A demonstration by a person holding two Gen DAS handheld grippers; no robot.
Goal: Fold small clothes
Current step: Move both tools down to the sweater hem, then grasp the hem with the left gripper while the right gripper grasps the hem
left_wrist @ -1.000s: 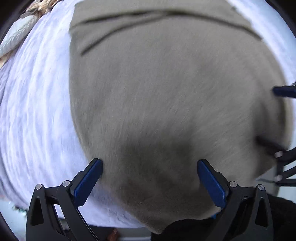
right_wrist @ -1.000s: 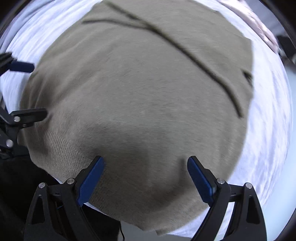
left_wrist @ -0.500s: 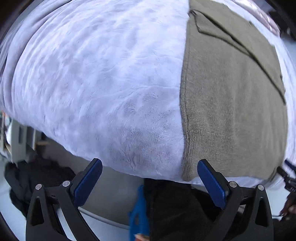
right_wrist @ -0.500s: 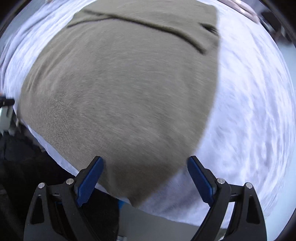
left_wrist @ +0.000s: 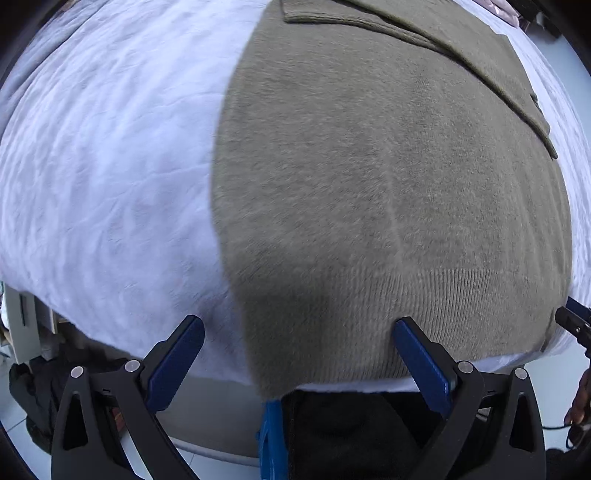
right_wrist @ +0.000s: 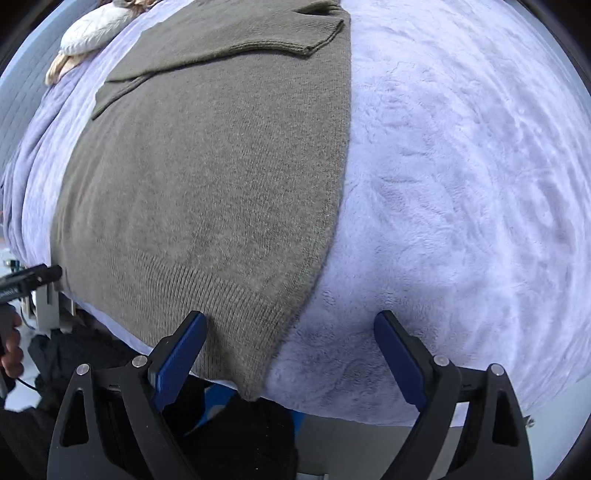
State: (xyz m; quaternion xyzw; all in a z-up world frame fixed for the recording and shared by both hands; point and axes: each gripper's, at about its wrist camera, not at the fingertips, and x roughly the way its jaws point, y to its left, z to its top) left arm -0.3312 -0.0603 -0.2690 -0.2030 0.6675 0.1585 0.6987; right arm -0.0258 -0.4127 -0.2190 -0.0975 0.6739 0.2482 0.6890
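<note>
Sweater [left_wrist: 388,177] is lying flat on the pale blanket [left_wrist: 103,177], sleeves folded across its top. Left gripper [left_wrist: 295,358] and right gripper [right_wrist: 288,354] are hovering wide open and empty at the hem corners. Each should be pinching only the ribbed hem, evenly.

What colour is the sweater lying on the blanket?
Olive-brown knit sweater, plain with a ribbed hem, best seen in the right wrist view.

We can't see the sweater's [left_wrist: 388,177] far end, it's cut off at the top edge, and the pale thing [right_wrist: 92,33] beyond it in the right wrist view is too small to tell
</note>
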